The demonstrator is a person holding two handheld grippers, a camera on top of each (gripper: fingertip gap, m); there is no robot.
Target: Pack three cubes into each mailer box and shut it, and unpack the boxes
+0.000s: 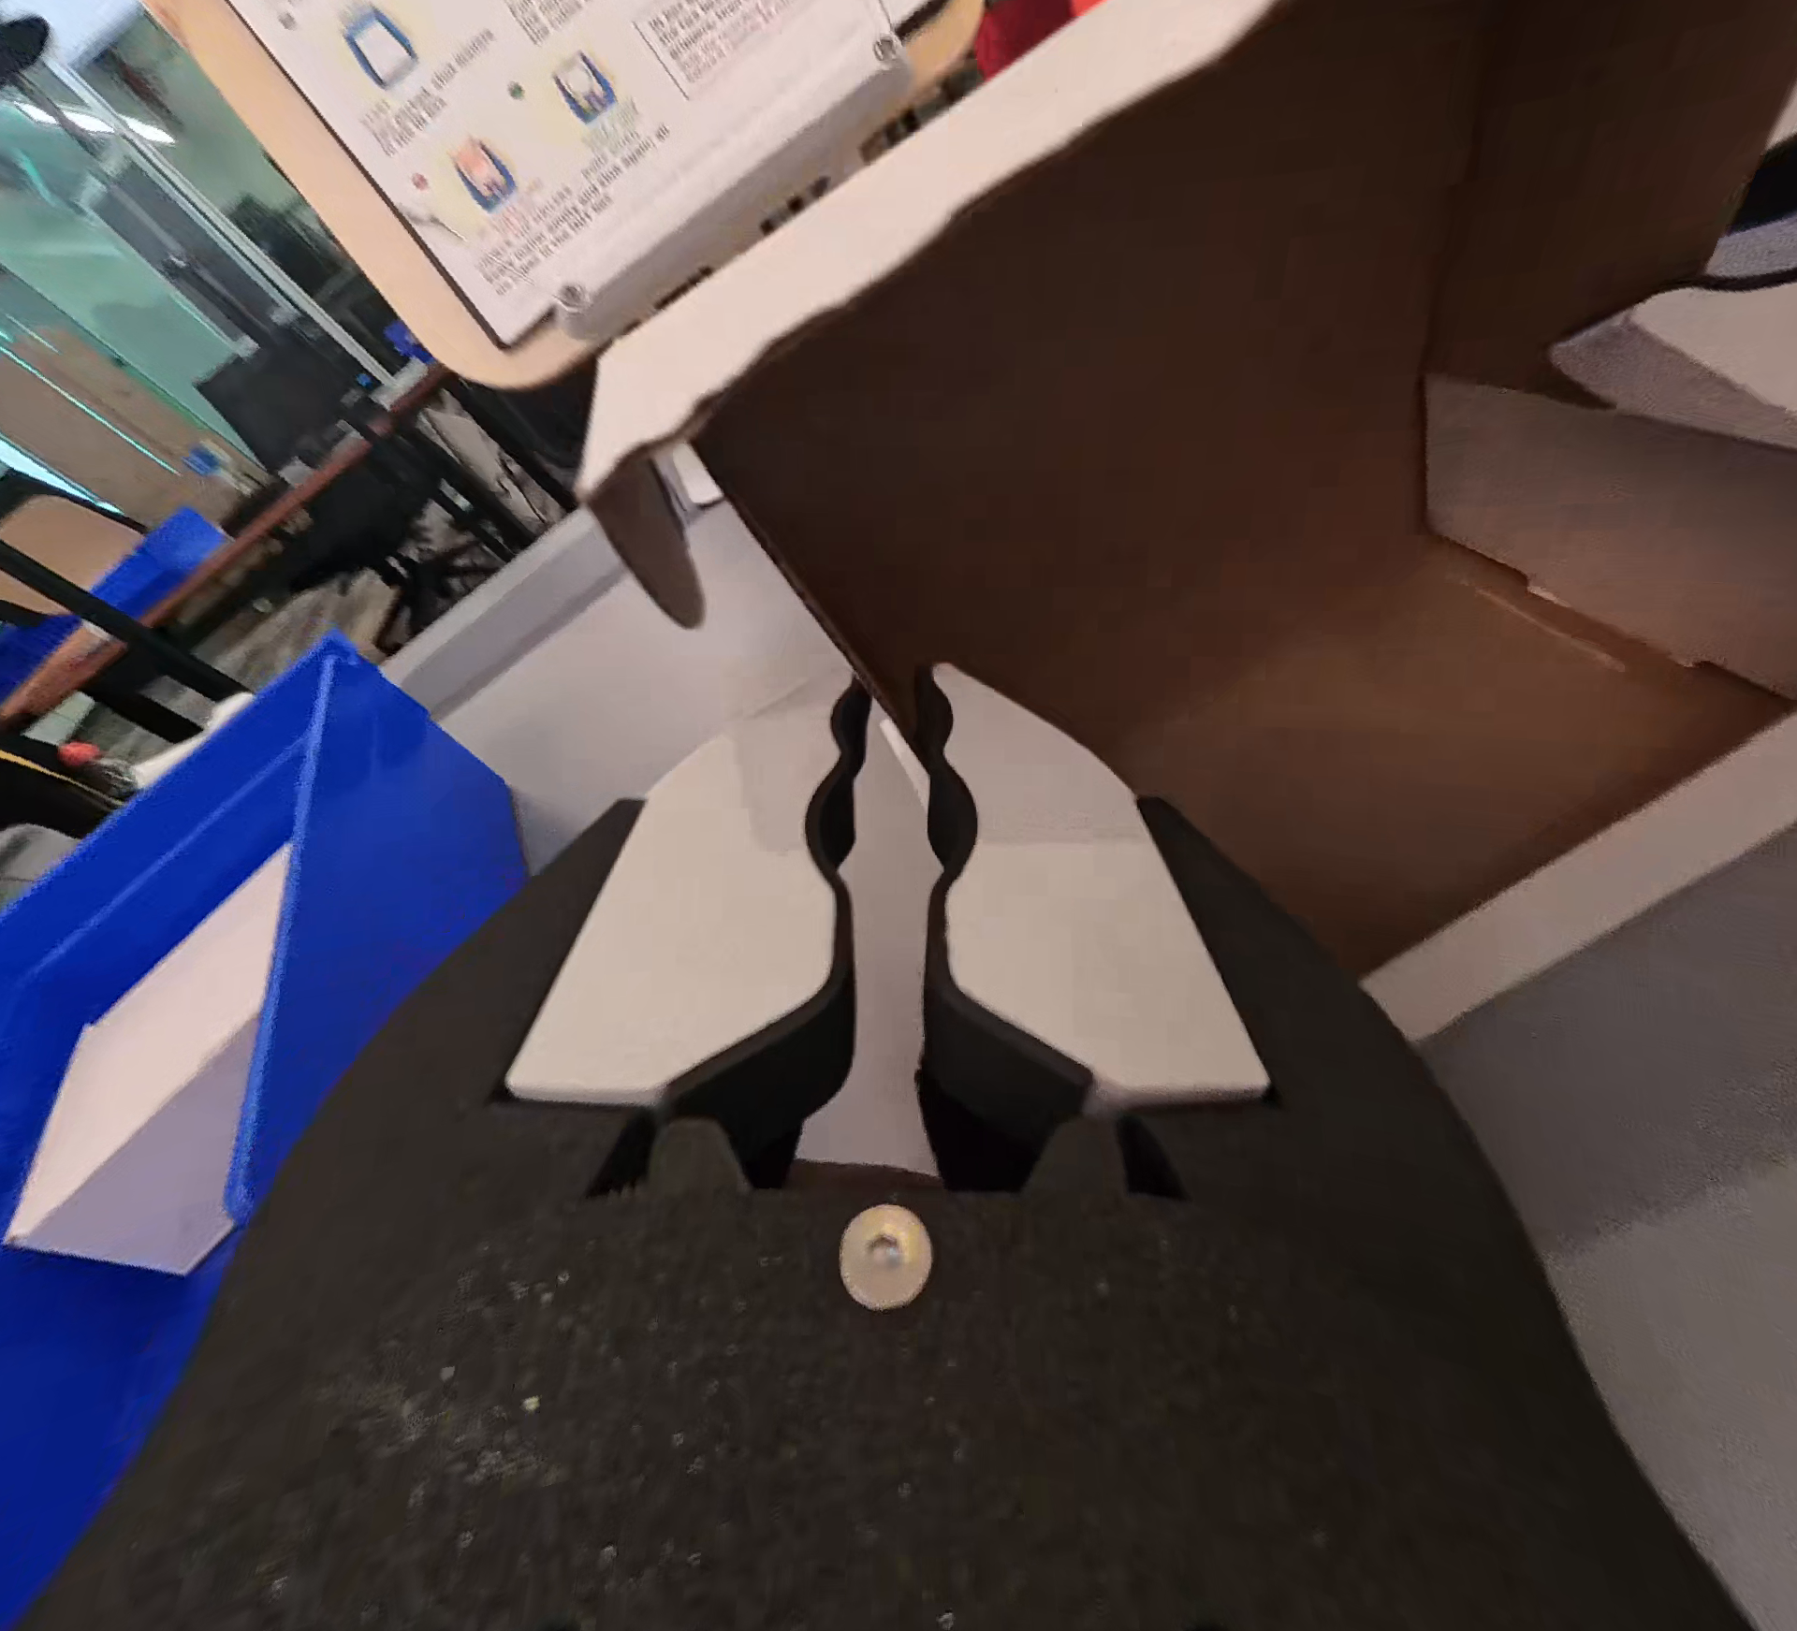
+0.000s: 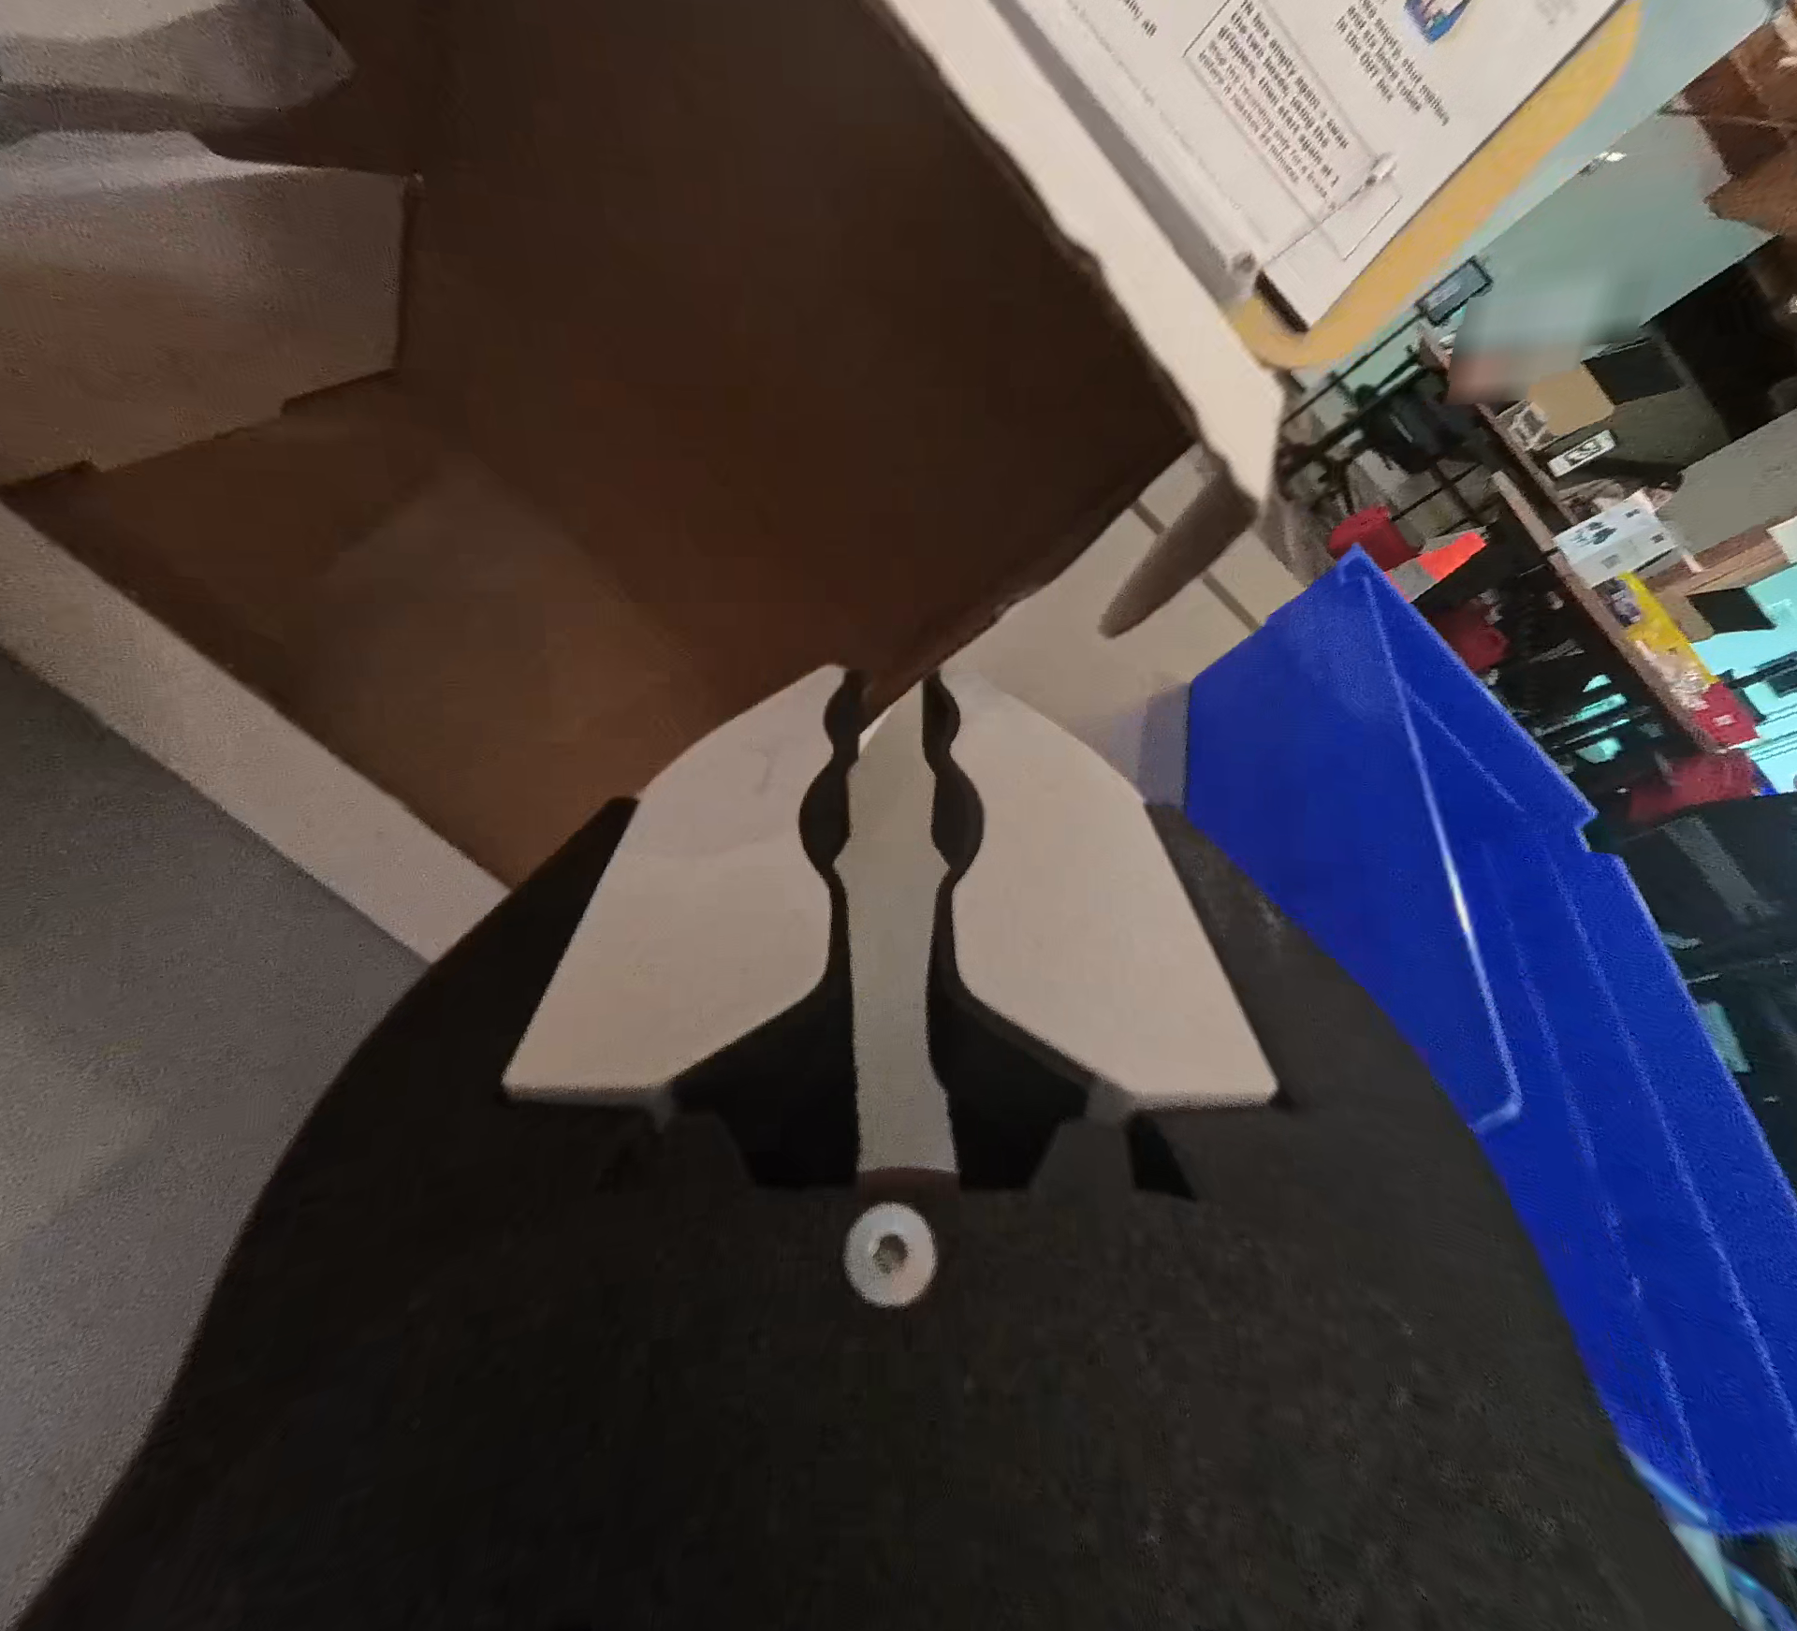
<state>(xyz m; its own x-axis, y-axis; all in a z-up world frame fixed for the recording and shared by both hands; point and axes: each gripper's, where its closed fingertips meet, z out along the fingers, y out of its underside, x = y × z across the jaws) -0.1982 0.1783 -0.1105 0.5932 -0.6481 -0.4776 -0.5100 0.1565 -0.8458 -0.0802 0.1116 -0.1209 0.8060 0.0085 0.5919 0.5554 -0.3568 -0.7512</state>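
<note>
Both tools, left (image 1: 890, 700) and right (image 2: 890, 695), pinch the raised lid (image 1: 1215, 340) of the open box, frame centre.

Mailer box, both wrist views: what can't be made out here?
- Cubes: none visible; mailer box floor partly hidden by its lid and side flaps.
- Blue bin contents: left view, wall hides them.
- Claw grip: both views, tips straddle the lid edge, contact unclear.

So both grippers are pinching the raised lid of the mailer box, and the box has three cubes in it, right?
Not quite. Both the left gripper and right gripper do pinch the raised lid of the mailer box, but both wrist views show no cubes inside.
</note>
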